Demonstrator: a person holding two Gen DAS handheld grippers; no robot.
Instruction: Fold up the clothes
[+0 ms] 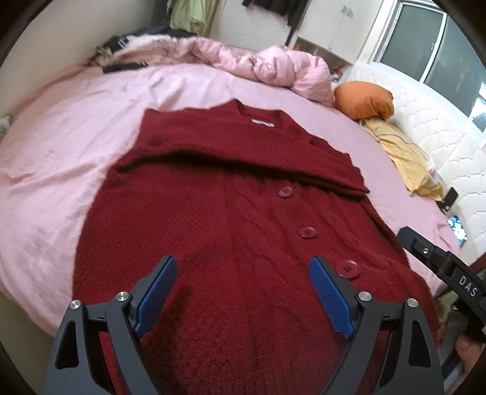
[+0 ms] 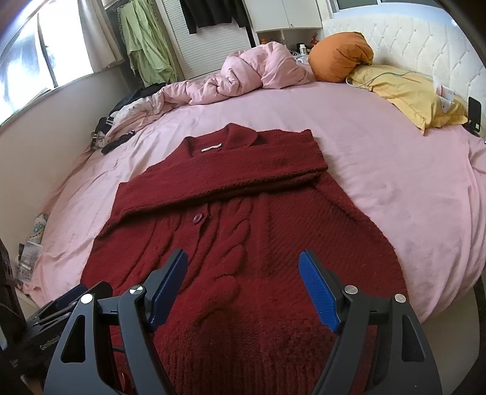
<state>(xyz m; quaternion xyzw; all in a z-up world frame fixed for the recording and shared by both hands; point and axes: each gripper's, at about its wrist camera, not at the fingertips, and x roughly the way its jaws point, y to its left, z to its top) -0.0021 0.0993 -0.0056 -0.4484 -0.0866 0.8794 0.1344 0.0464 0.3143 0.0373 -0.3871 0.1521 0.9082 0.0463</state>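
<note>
Both tongs, left (image 1: 243,291) and right (image 2: 243,288), hang open, holding nothing, above the near hem of the red cardigan (image 2: 243,212), which stretches straight away from them on the bed (image 2: 379,158).

A home bedroom: a pink-sheeted bed (image 2: 379,158), tufted headboard (image 2: 410,39) and hanging clothes (image 2: 145,45).

A pink-sheeted bed (image 2: 364,145) fills the room, with a white tufted headboard (image 2: 410,39) far right, a daylit window (image 2: 27,60) left and white cupboards (image 2: 285,15) beyond.
</note>
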